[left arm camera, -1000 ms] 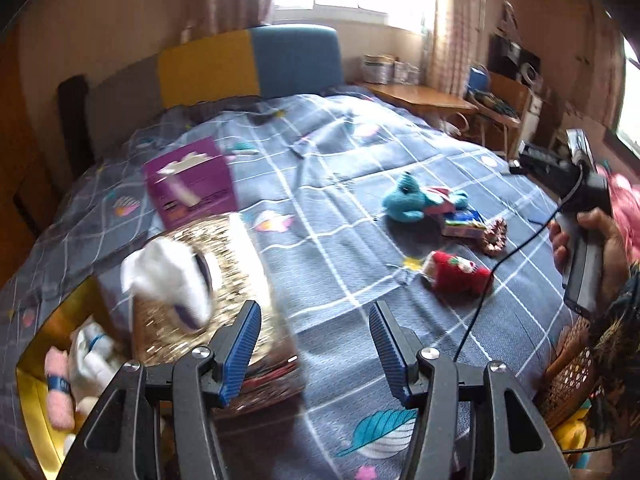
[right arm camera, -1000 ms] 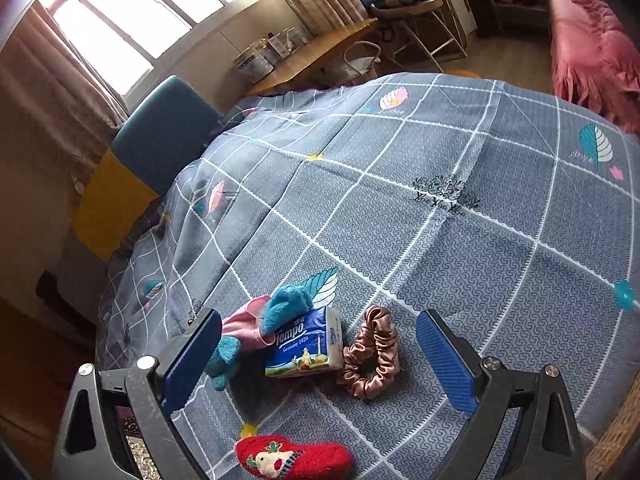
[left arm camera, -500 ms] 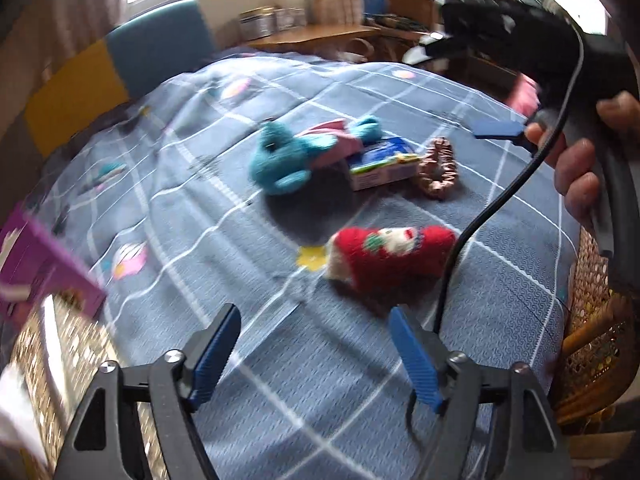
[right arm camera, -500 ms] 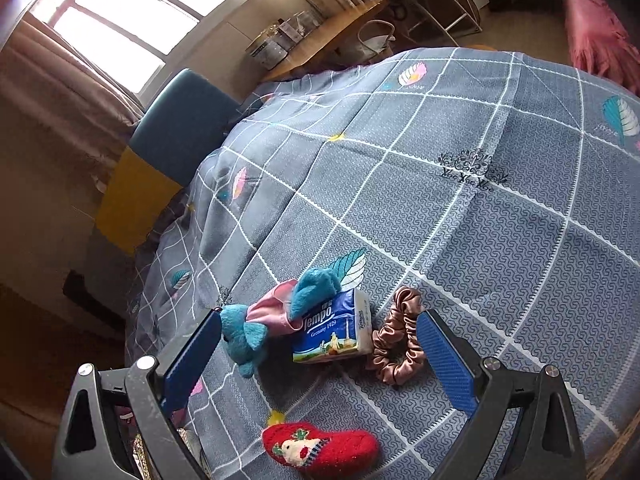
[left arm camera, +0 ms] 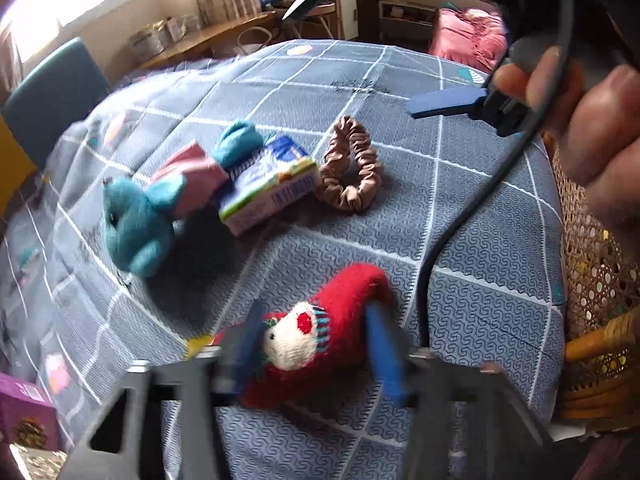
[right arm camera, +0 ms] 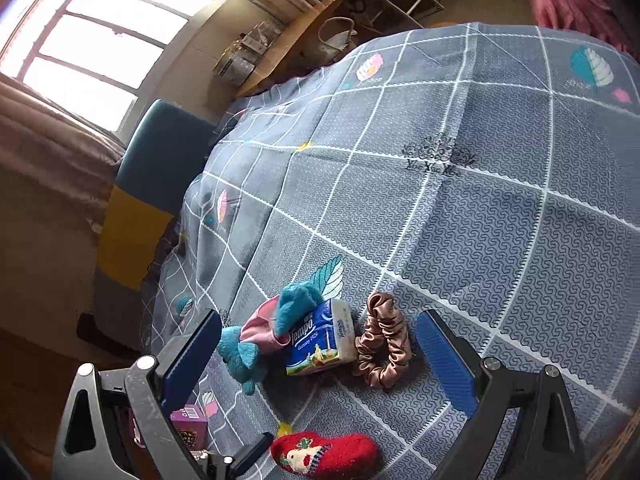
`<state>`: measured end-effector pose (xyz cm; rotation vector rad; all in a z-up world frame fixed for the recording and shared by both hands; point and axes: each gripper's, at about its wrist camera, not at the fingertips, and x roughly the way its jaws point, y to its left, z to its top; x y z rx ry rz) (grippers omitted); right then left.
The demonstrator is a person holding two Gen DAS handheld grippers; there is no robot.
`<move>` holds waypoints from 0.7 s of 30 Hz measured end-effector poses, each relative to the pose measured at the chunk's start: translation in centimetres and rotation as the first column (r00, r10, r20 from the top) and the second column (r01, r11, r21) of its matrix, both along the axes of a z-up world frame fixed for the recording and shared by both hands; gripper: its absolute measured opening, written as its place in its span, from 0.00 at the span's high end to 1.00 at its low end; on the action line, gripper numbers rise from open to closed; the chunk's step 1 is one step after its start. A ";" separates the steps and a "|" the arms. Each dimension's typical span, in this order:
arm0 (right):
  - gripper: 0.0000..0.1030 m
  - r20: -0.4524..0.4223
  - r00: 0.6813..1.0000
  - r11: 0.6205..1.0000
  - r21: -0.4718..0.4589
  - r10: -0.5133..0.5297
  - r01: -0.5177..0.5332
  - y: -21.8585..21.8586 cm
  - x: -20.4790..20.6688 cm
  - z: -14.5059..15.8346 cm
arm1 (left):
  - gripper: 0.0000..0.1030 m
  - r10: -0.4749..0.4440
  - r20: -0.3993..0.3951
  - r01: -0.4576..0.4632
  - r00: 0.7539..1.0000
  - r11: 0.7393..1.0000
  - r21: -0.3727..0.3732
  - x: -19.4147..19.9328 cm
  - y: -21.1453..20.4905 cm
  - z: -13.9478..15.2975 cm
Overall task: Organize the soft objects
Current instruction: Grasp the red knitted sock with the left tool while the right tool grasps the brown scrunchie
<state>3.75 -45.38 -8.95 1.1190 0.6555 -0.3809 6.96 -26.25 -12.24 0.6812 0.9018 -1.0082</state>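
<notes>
The left hand-held gripper (left arm camera: pixel 314 344) is closing around the red knitted toy (left arm camera: pixel 320 332) and should squeeze its middle gently, while the right hand-held gripper (right arm camera: pixel 320 356) waits wide apart at 12 o'clock.

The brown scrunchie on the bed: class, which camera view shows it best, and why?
The right wrist view. There the brown scrunchie lies sharp and whole, beside the tissue pack, with its folds clear. The left wrist view shows the whole loop too, but softened by motion blur.
</notes>
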 end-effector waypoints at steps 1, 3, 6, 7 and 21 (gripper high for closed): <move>0.04 -0.001 1.000 1.000 0.008 -0.003 0.003 -0.1 0.0 -0.1 | 0.72 0.013 -0.031 -0.014 0.999 0.999 -0.031 0.1 0.6 0.0; 0.05 -0.018 1.000 1.000 -0.002 -0.006 0.006 -0.2 0.1 -0.2 | 0.75 0.066 -0.062 -0.071 0.996 0.995 -0.077 0.2 1.9 0.5; 0.10 -0.051 0.998 0.999 -0.025 0.024 -0.026 0.2 0.8 -0.2 | 0.77 0.144 -0.106 -0.157 0.984 0.978 -0.134 0.0 4.3 1.3; 0.14 -0.068 0.997 0.998 -0.037 0.038 -0.041 0.4 1.0 -0.3 | 0.77 0.173 -0.101 -0.186 0.980 0.973 -0.138 -0.3 5.2 1.5; 0.63 -0.390 0.909 0.953 -0.188 0.148 -0.236 2.2 4.1 -2.5 | 0.74 0.386 -0.086 -0.393 0.919 0.913 -0.109 -1.8 12.3 -0.2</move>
